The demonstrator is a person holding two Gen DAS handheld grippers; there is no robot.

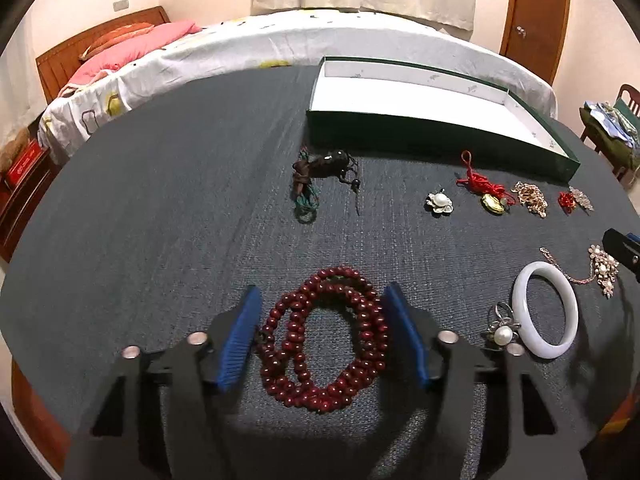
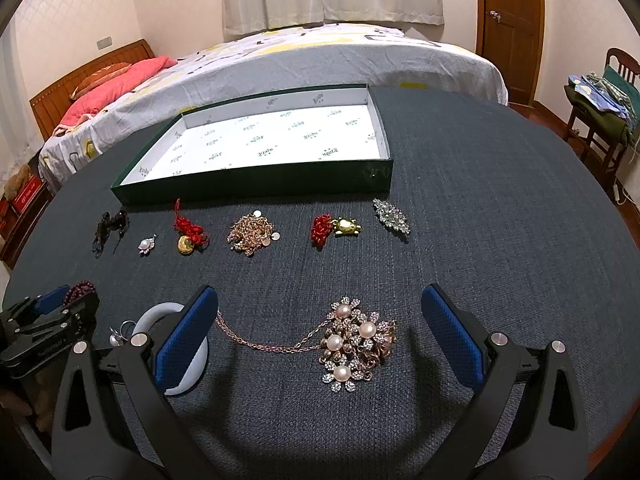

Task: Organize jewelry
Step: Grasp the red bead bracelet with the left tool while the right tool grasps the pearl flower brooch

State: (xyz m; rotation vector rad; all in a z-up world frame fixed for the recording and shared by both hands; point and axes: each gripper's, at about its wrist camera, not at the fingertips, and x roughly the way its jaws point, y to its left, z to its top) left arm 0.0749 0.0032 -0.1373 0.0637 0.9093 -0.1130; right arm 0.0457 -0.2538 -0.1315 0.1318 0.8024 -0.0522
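Nothing was sorted yet: your box [image 2: 256,140] at the bench's far edge lay empty. Your left tongs [image 1: 320,336] stood apart around the red bead strand [image 1: 324,340]; your right tongs [image 2: 320,336] gaped over the pearl brooch [image 2: 352,344] near the front edge.

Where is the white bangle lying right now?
In the left wrist view, the white bangle lies on the dark cloth at lower right, touching the pearl ring, right of the red bead strand.

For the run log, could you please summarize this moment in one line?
left tool: open, straddling red bead strand | right tool: open, around pearl brooch | box: empty
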